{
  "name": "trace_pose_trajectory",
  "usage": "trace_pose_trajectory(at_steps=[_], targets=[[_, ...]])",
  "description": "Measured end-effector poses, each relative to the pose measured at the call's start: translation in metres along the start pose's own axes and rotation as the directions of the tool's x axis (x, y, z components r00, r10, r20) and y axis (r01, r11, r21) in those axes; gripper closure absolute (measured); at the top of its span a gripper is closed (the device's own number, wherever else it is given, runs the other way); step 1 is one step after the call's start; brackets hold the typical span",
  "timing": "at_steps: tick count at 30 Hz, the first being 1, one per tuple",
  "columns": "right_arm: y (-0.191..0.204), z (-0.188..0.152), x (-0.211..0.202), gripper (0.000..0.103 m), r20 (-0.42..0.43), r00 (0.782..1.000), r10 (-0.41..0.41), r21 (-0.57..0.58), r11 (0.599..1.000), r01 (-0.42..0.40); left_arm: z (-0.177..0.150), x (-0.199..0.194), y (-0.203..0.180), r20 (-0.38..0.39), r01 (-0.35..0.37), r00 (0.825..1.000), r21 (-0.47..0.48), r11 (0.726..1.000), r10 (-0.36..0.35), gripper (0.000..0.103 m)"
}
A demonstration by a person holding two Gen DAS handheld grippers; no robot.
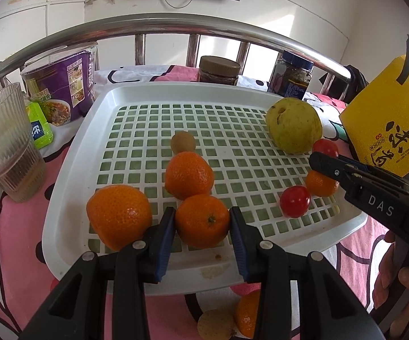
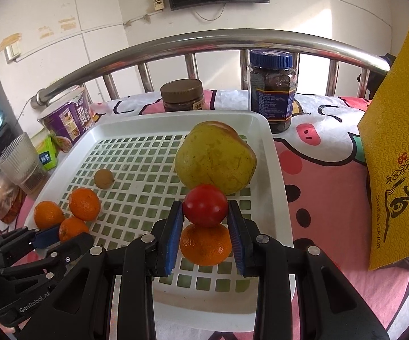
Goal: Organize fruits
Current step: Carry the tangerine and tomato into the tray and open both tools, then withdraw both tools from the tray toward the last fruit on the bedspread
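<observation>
Mandarin (image 1: 245,318) lies half-hidden beneath left gripper (image 1: 202,221).

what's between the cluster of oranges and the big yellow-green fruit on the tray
Bare white tray grid, seen in the right wrist view; a small brown fruit sits just off that line.

Both grippers are black plastic with silver round screws along the arms and ribbed blue pads on the fingers. The left gripper (image 2: 54,233) carries "GenRobot.AI" in pale letters on its side. The right gripper (image 1: 322,161) is marked "DAS" in white.
</observation>
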State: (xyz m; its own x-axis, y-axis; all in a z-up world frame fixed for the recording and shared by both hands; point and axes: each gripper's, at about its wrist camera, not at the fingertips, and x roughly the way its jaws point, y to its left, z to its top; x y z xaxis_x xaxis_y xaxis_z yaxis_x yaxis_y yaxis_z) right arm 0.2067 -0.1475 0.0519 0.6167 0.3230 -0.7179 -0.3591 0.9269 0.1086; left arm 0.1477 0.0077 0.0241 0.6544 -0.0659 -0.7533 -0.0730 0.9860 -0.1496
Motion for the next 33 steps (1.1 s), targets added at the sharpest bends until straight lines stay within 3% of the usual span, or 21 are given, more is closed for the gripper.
trace_pose_trajectory(at_steps=[2, 7, 9, 13, 15, 17, 22, 27, 33], targets=[[0.001, -0.001, 0.004, 0.073, -0.015, 0.999, -0.030, -0.013, 0.999, 0.030, -0.001, 0.000, -0.001, 0.003, -0.003, 1.000, 0.003, 1.000, 0.003, 0.062], [-0.006, -0.002, 0.004, 0.072, -0.016, 1.000, 0.002, 0.015, 1.000, -0.001, -0.001, -0.001, -0.001, 0.005, -0.004, 1.000, 0.005, 1.000, 0.004, 0.062], [-0.007, -0.003, 0.005, 0.069, -0.013, 1.000, 0.012, 0.023, 1.000, -0.012, -0.001, -0.002, -0.001, 0.010, 0.000, 1.000, 0.005, 1.000, 0.000, 0.058], [-0.011, -0.008, 0.013, 0.046, -0.042, 0.998, 0.038, 0.050, 0.998, -0.036, 0.001, -0.013, -0.002, 0.061, 0.009, 0.998, 0.013, 1.000, -0.010, 0.027], [-0.010, -0.009, 0.011, 0.039, -0.031, 0.998, 0.052, 0.053, 0.997, -0.050, 0.002, -0.020, -0.004, 0.088, 0.020, 0.996, 0.023, 1.000, -0.022, 0.024], [-0.009, -0.008, 0.001, 0.021, 0.016, 0.998, 0.064, 0.059, 0.996, -0.065, 0.004, -0.027, -0.005, 0.109, 0.027, 0.994, 0.030, 0.999, -0.031, 0.016], [-0.013, -0.008, -0.034, 0.005, 0.182, 0.980, 0.085, 0.093, 0.990, -0.103, 0.008, -0.049, -0.002, 0.185, 0.030, 0.982, -0.004, 1.000, -0.028, 0.006], [-0.017, -0.015, -0.058, 0.004, 0.240, 0.967, 0.083, 0.130, 0.985, -0.117, 0.005, -0.074, 0.002, 0.253, 0.025, 0.967, -0.035, 0.999, -0.015, 0.002], [-0.013, -0.023, -0.087, 0.003, 0.295, 0.948, 0.119, 0.136, 0.977, -0.165, -0.010, -0.090, 0.008, 0.263, 0.031, 0.965, -0.051, 0.998, -0.016, 0.001]])
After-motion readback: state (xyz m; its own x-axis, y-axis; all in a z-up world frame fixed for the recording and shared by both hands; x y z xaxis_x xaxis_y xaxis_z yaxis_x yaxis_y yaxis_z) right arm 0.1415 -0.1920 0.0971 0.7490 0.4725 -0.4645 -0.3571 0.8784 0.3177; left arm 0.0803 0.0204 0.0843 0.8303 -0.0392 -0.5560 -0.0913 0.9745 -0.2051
